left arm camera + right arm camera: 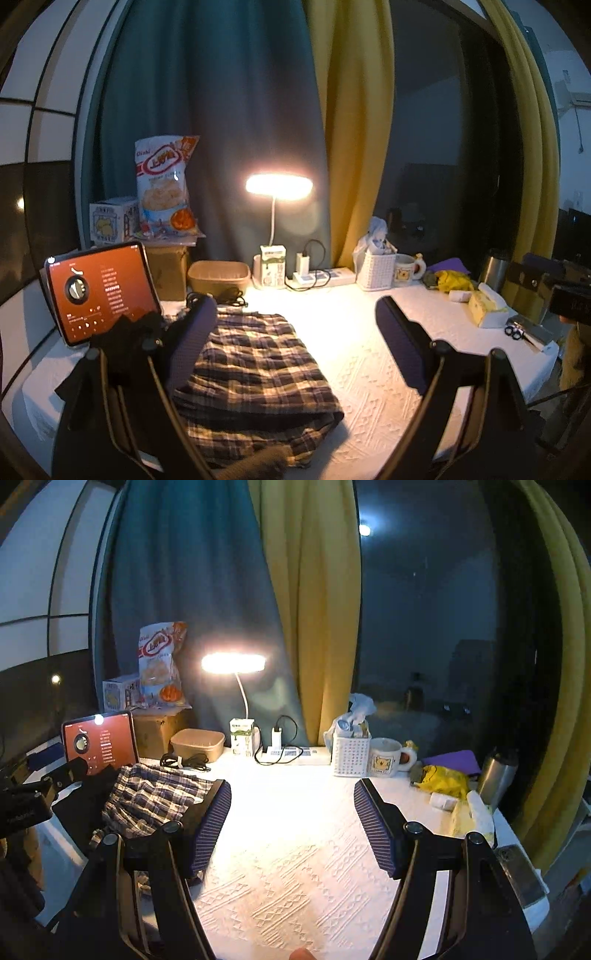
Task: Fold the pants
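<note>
Plaid cotton pants (255,373), already folded into a compact stack, lie on the white textured counter (369,369) in front of the tablet (99,291), left of the lamp (279,188). Expect soft, light, limp cloth that sags and slides layer on layer; take hold at a folded edge or corner, pinching all layers. Your left claw (295,350) hangs wide open above the stack, gripping nothing. Your right claw (291,827) is equally spread over bare counter, empty.

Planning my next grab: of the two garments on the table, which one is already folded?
The plaid pants, lying folded in a flat stack on the white tablecloth. The black garment beside them, in front of the tablet, is a loose heap.
</note>
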### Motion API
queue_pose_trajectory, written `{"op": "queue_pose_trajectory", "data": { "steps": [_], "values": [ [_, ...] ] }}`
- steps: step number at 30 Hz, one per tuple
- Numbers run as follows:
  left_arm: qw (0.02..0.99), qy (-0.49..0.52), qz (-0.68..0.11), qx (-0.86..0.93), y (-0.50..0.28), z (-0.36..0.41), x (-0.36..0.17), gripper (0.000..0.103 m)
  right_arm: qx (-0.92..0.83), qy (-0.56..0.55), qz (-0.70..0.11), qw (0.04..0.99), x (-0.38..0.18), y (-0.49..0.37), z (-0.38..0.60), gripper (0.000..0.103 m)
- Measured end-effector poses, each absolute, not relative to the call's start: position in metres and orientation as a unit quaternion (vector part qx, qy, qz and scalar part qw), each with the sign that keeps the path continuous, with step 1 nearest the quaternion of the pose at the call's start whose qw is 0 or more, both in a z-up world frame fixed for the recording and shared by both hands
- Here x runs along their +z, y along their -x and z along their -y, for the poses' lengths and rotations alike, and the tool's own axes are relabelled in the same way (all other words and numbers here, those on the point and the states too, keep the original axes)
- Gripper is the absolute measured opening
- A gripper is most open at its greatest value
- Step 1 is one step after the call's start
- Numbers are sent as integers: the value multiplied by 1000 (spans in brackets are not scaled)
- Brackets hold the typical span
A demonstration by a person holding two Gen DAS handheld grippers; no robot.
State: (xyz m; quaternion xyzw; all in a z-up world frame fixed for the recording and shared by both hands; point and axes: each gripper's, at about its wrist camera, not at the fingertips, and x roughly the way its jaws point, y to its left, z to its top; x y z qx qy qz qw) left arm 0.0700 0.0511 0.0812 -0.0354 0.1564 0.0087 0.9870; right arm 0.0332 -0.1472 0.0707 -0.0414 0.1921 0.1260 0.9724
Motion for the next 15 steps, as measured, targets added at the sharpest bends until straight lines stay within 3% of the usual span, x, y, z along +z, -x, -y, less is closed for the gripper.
{"op": "queue_pose_trajectory", "data": {
  "steps": [15],
  "values": [
    [985, 29, -169, 0, -72, -46, 79, 89, 125, 42, -195, 972, 68, -32, 146, 72]
  ]
}}
